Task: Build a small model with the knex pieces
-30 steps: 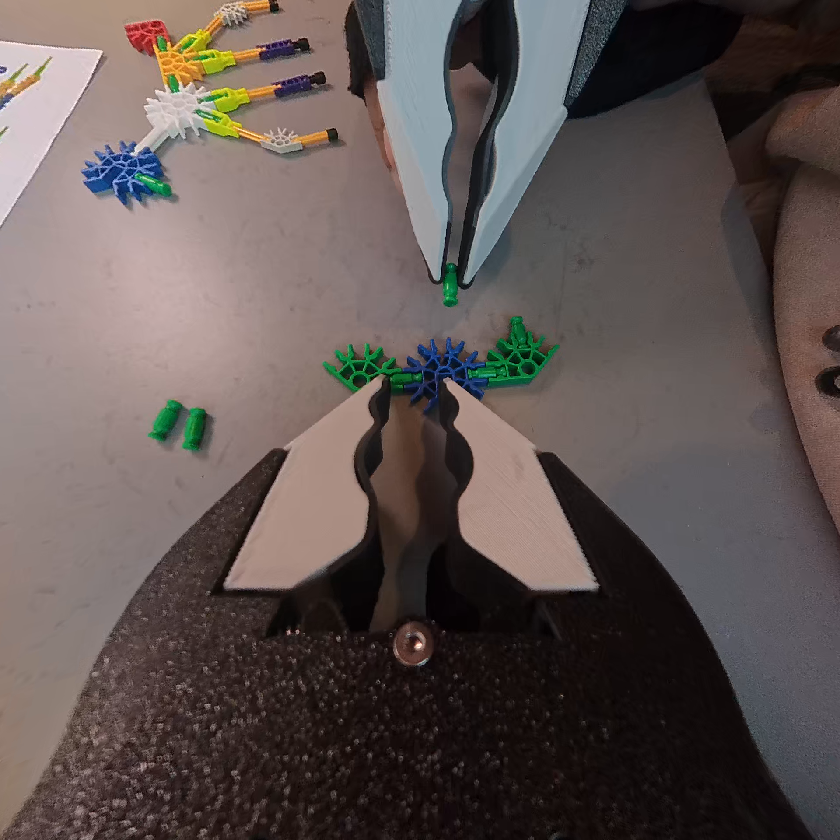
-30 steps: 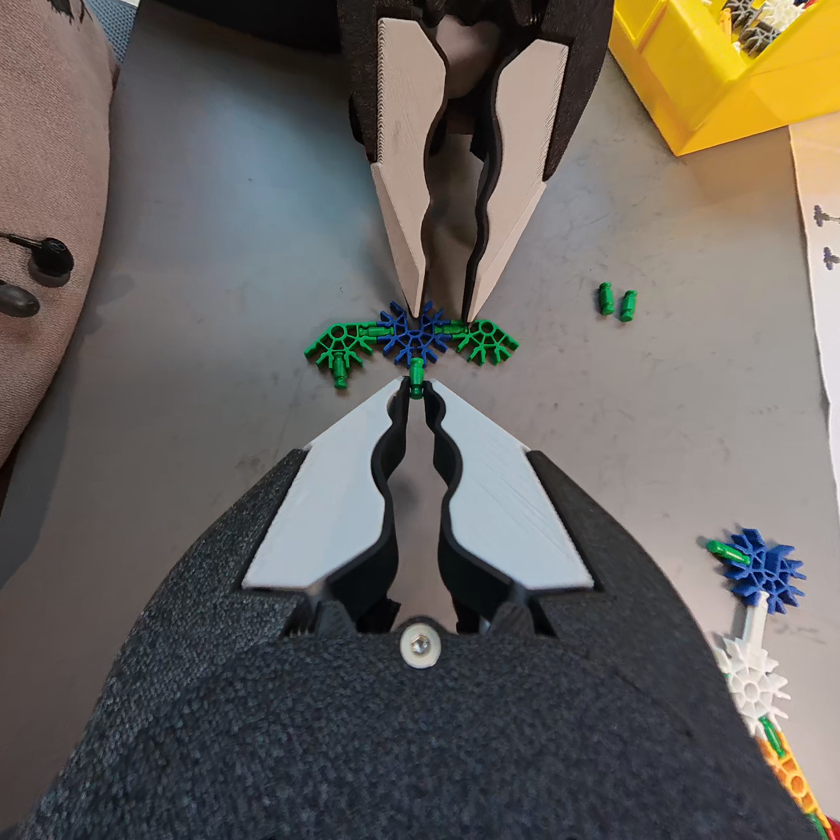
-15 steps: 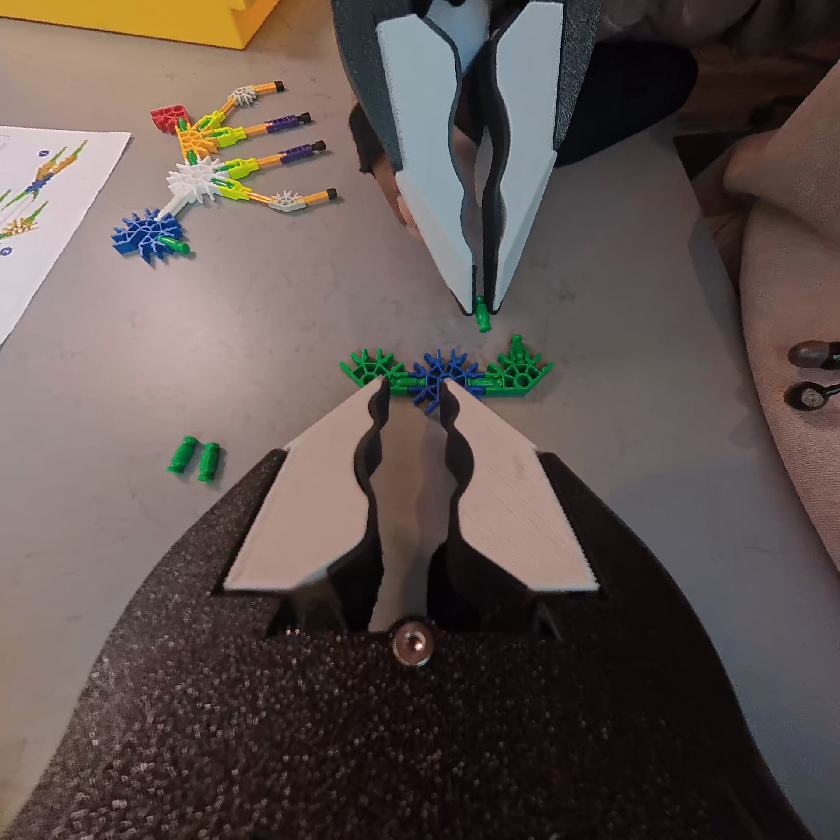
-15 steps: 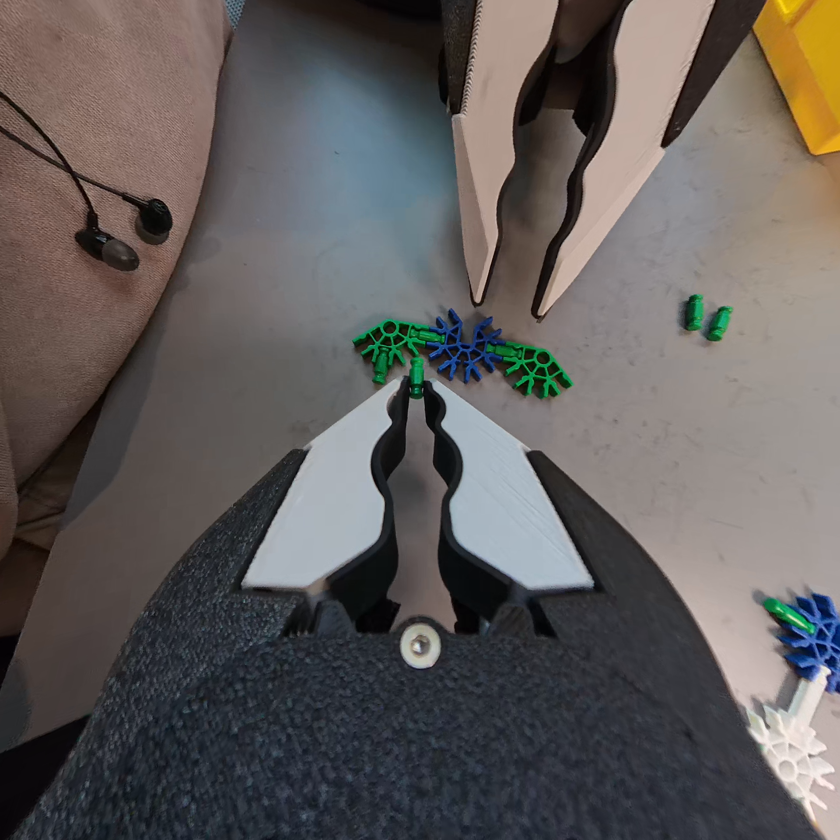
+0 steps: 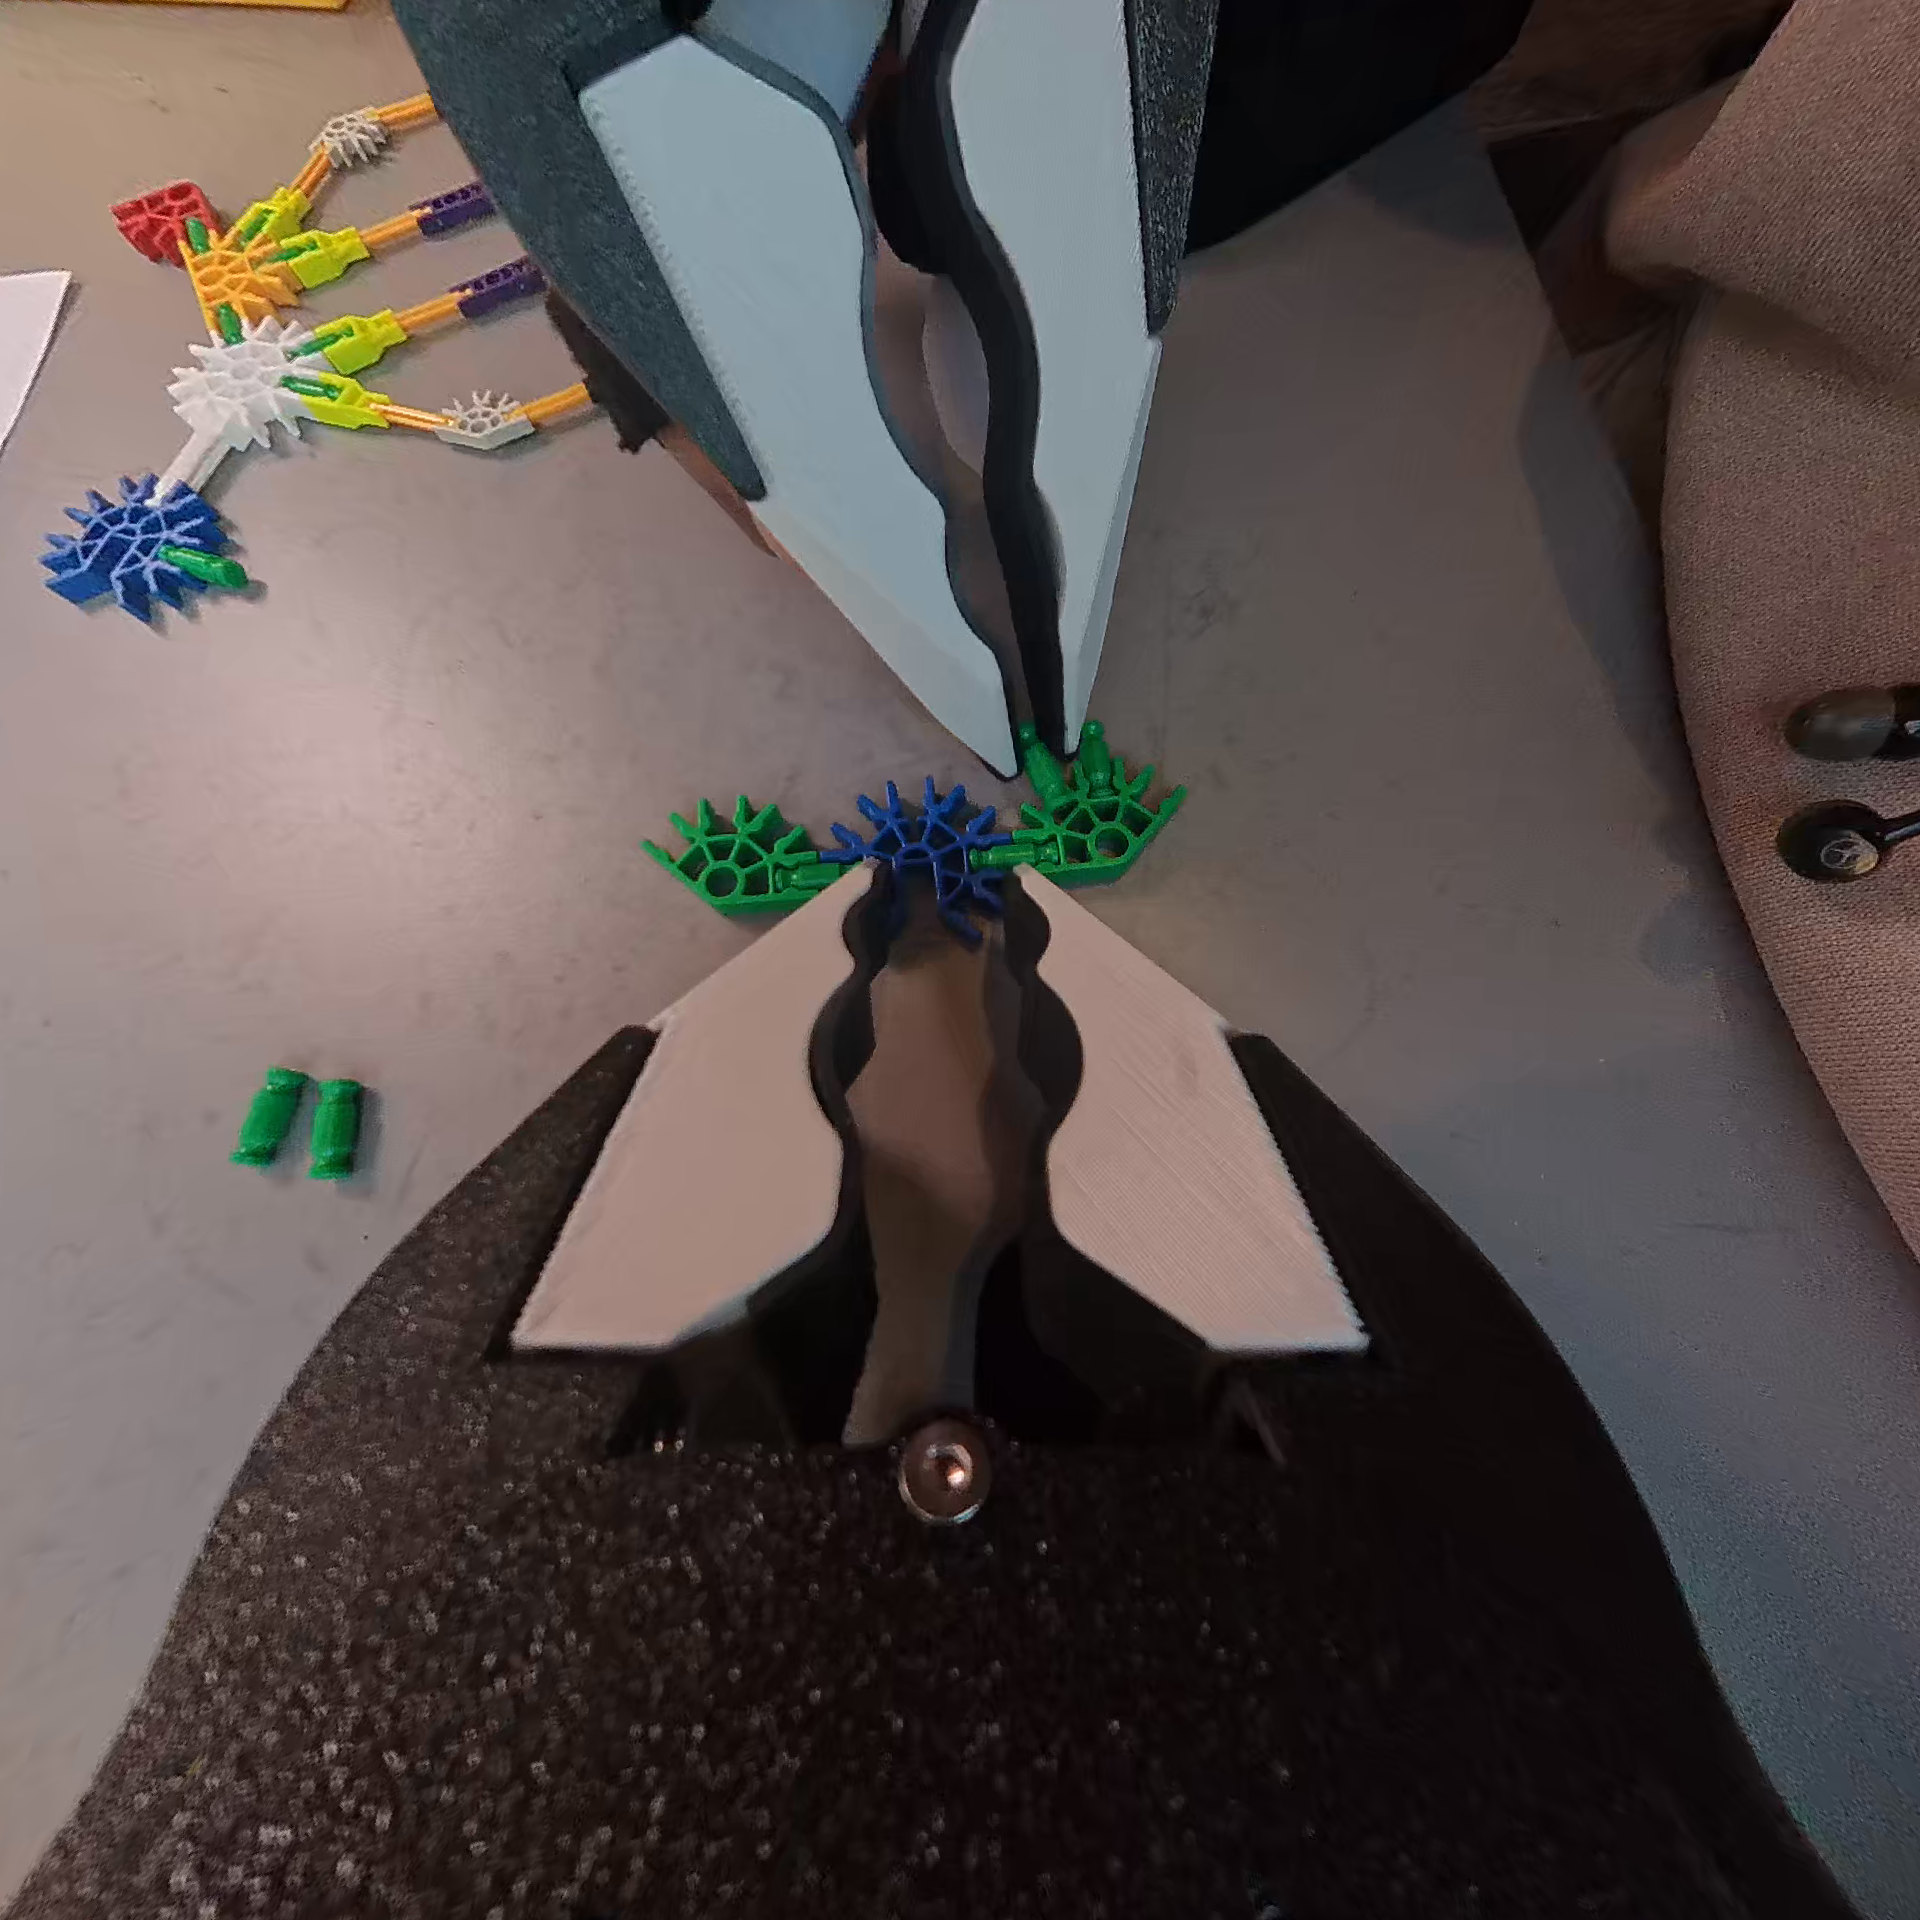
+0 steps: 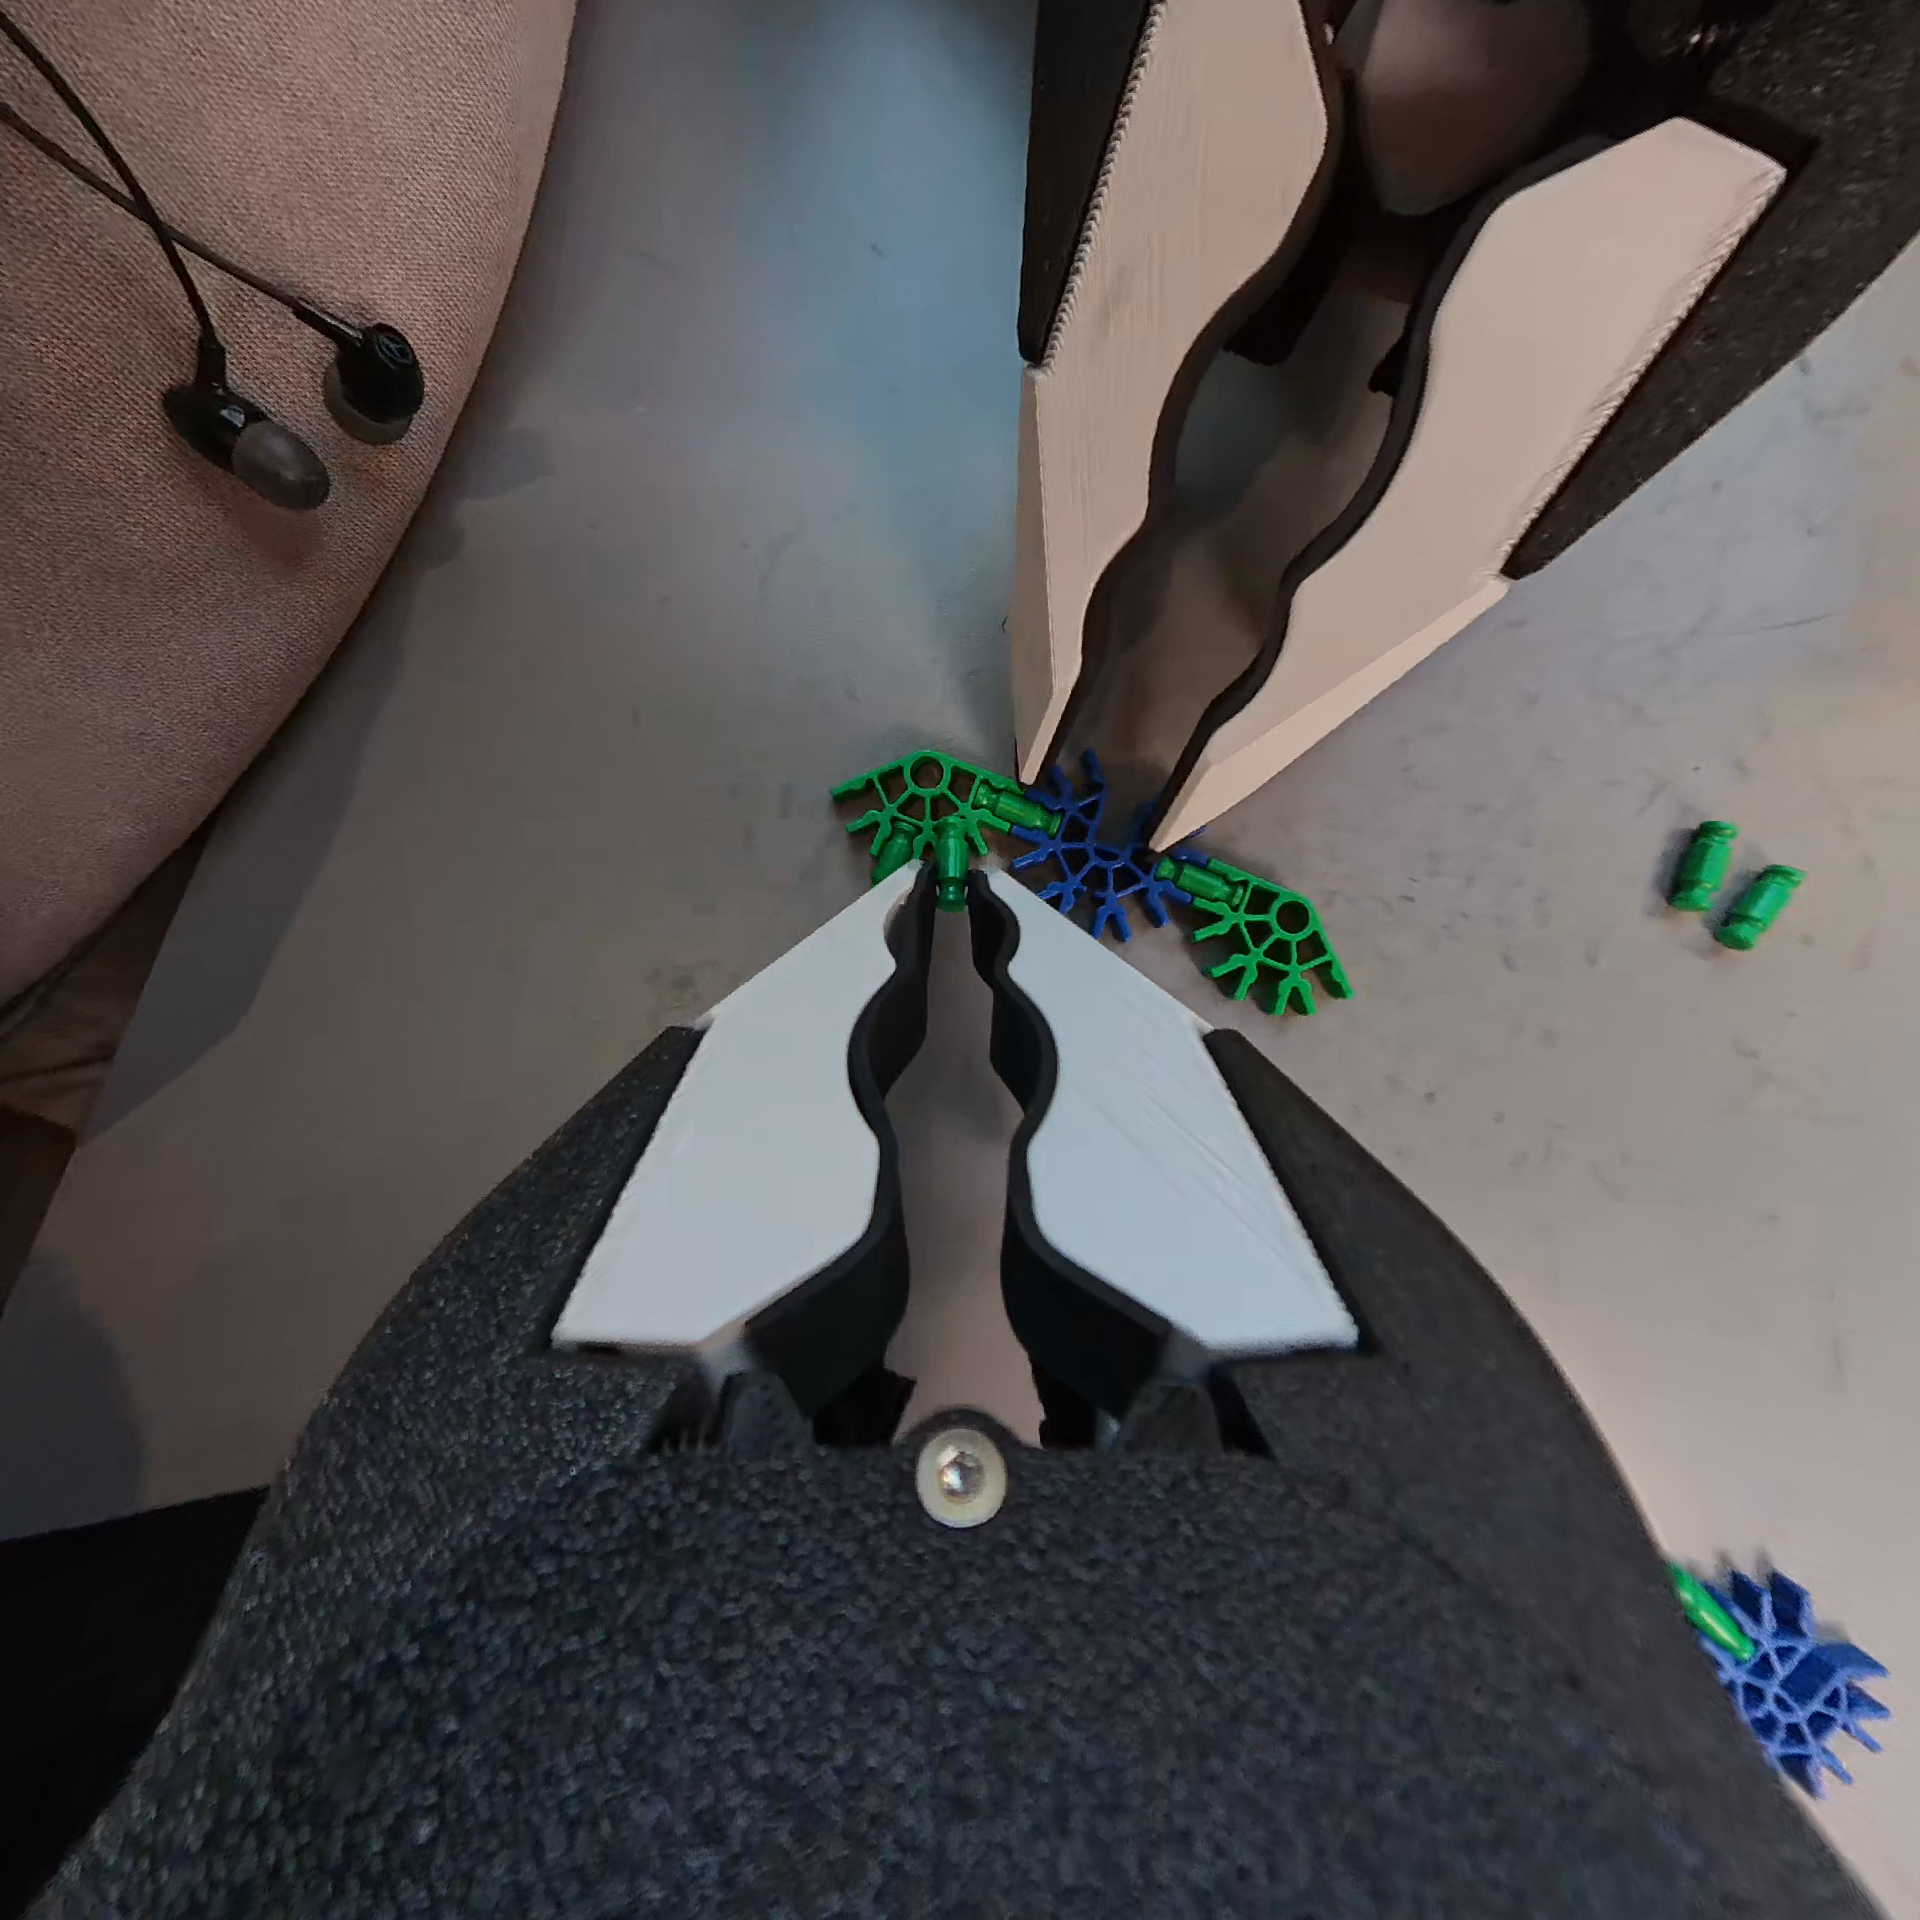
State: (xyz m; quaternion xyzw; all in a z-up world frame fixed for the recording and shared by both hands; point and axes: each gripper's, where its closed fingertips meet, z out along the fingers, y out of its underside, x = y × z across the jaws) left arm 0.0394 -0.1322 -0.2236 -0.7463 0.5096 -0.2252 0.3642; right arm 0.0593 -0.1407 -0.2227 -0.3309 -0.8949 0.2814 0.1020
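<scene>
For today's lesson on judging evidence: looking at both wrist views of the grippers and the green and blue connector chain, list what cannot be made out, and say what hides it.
- Left wrist view: the near side of the blue connector is covered by the left gripper.
- Right wrist view: whether the short green rod in the right gripper is seated in the green connector; too small to tell.
- Left wrist view: the colourful model is partly behind the right gripper.
- Right wrist view: a second blue connector is blurred and partly hidden by the gripper body.

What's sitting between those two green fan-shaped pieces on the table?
A blue snowflake-shaped connector lies between the two green fan pieces, joined to each by a short green rod. Both wrist views show it; the left gripper has its open jaws on either side of it.
</scene>
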